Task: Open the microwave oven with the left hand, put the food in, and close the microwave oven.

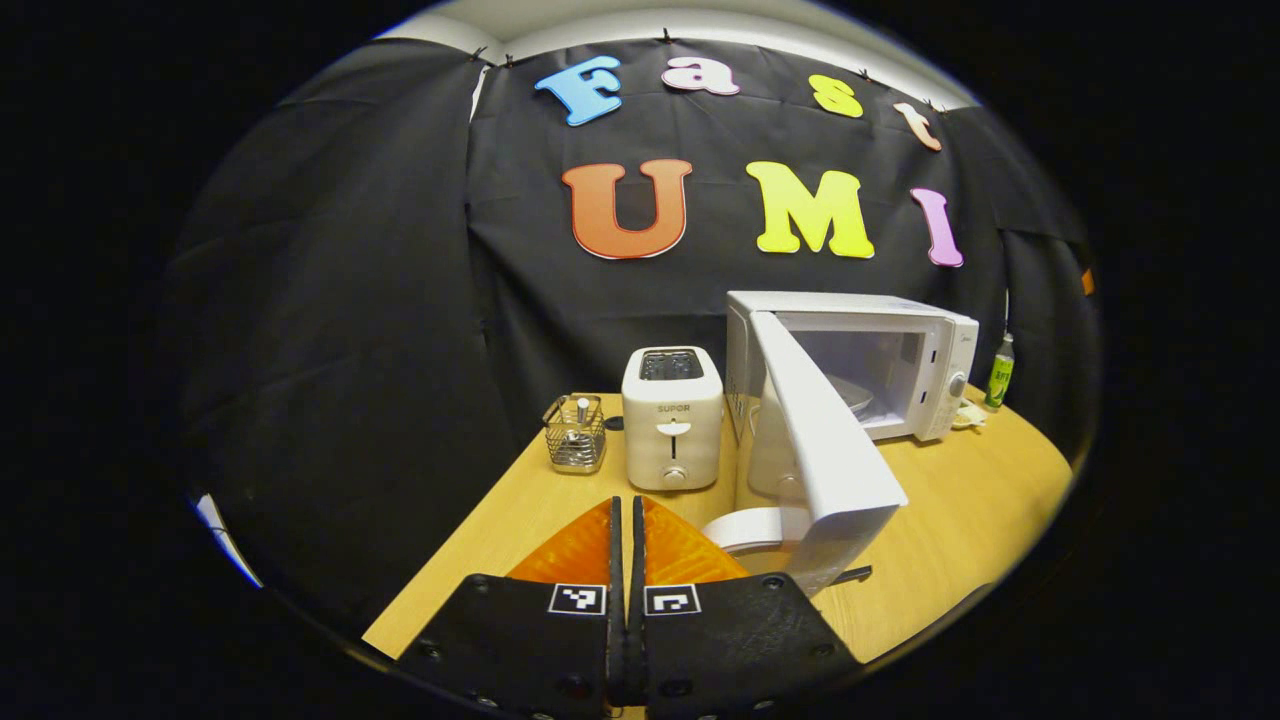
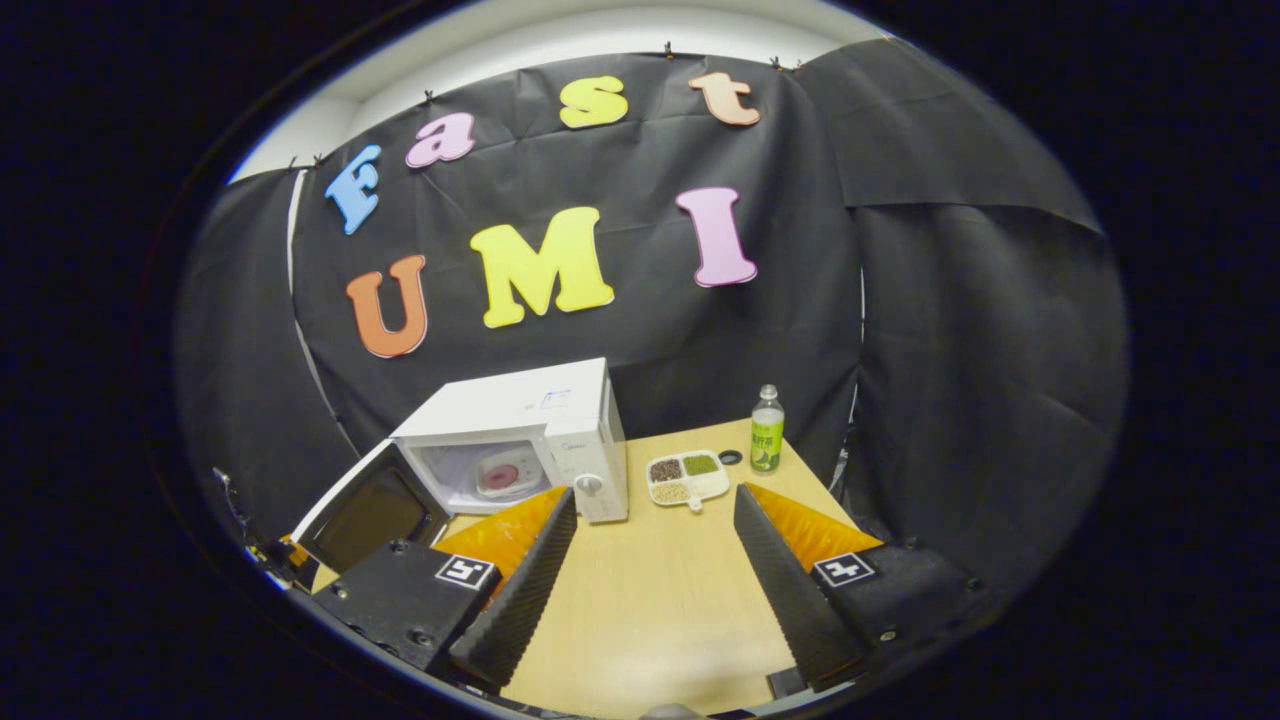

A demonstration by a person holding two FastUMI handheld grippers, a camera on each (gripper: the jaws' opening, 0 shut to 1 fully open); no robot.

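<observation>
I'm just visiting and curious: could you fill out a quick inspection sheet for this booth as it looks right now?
Surface: wooden table.
Job's things: microwave, door swung open; food plate inside.
Clutter: toaster, wire basket, divided snack tray, green bottle.
Grippers: left gripper shut, holding nothing; right gripper open, empty.
Cables: nothing seen.
Surroundings: black cloth wall.

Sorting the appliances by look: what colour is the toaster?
The toaster is cream-white, clearest in the left gripper view.
</observation>
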